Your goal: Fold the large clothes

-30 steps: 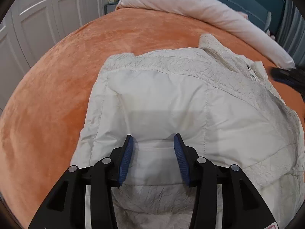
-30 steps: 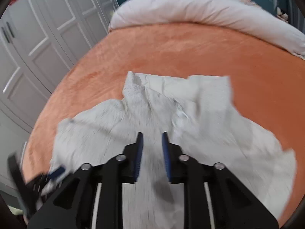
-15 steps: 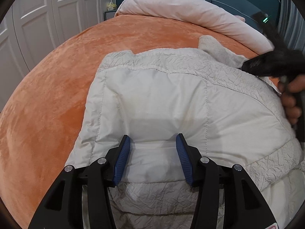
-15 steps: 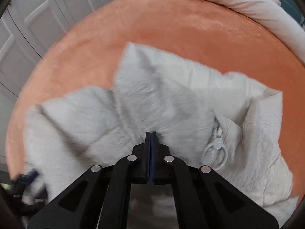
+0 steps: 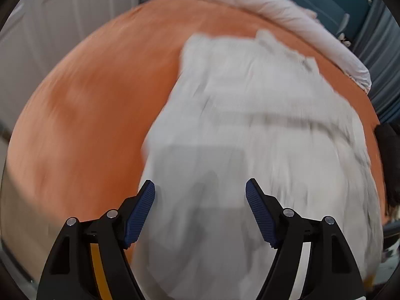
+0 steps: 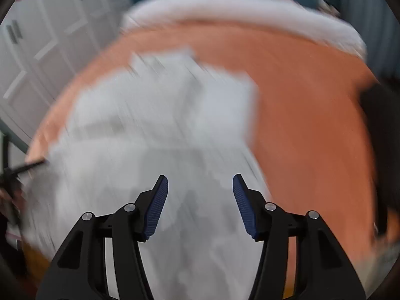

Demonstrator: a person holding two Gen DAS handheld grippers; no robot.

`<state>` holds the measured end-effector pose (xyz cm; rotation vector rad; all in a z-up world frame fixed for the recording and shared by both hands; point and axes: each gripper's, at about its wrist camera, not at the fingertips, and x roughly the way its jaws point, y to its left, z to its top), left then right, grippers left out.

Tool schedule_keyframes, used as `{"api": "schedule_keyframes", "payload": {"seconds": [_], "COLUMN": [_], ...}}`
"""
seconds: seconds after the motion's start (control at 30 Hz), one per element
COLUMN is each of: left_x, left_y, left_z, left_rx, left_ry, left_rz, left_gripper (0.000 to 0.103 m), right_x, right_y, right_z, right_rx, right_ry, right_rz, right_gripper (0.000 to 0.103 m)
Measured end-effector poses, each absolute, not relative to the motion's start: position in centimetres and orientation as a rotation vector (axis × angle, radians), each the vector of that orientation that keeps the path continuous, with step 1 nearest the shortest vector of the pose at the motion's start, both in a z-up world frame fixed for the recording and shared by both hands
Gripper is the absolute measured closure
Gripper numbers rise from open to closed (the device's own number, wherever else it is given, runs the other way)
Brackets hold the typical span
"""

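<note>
A large off-white padded jacket [image 5: 250, 137] lies folded on an orange bed cover [image 5: 87, 112]. Both views are blurred by motion. My left gripper [image 5: 200, 187] hangs above the jacket's near left edge, its jaws opening wide, with nothing pressed between the blue pads [image 5: 140, 212]. My right gripper [image 6: 200, 182] is above the same jacket [image 6: 155, 137], seen from the other side. Its jaws are opening too, and the fabric lies below them, not pinched. The orange cover [image 6: 312, 112] shows to the right of the jacket there.
A white duvet [image 5: 262, 2] is rolled along the far edge of the bed. White wardrobe doors [image 6: 50, 37] stand to the left. A dark shape [image 5: 390, 162] sits at the right rim of the left wrist view.
The left gripper's jaws have spread wider and it has swung away to the left and up from the jacket. The right gripper, shut on fabric half a second ago, has let go and pulled back.
</note>
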<state>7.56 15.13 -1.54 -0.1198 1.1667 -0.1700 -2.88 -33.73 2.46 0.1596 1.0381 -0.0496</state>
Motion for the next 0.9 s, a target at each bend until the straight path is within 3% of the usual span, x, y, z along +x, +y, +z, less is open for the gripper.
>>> {"api": "schedule_keyframes", "payload": {"seconds": [0.2,0.4,0.47,0.57,0.67,0.73,0.77,0.83,0.9], "left_x": [-1.9,-5.6,-5.9,-5.9,-6.0,-6.2,-6.2,-6.3,-6.8], "left_y": [17.8,14.4,13.4,13.0,13.9,14.4,14.4,14.2,13.7], "left_z": [-1.3,-1.3,-1.6,-1.7,-1.3,-1.1,-0.7,0.4,2.0], "left_rx": [-0.145,-0.068,-0.042,-0.028,-0.046,-0.066,-0.071,-0.062,-0.032], "left_ry": [1.267,1.272,1.269,1.27,1.26,1.254,1.247,1.231,1.211], "left_rz": [-0.144,-0.246,-0.265,-0.288,-0.308,-0.325,-0.336,-0.364,-0.393], "left_gripper": [0.028,0.027,0.031,0.048,0.069,0.083,0.092,0.095,0.097], "right_x": [-18.0,-19.5,-18.9,-18.8,-18.8,-18.8,-18.8,-19.0,-19.4], "right_y": [-34.9,-31.2,-30.7,-30.1,-29.8,-29.9,-30.0,-30.1,-29.6], "right_z": [-0.9,-2.0,-2.4,-2.9,-3.4,-3.6,-3.5,-2.7,-0.8], "right_rx": [0.367,0.408,0.436,0.418,0.405,0.414,0.427,0.426,0.374], "right_ry": [1.195,1.131,1.122,1.137,1.148,1.151,1.142,1.118,1.092], "right_rz": [-0.13,-0.075,-0.036,-0.012,0.01,0.018,0.025,0.042,0.063], "right_gripper": [0.043,0.035,0.035,0.035,0.05,0.076,0.081,0.089,0.09]}}
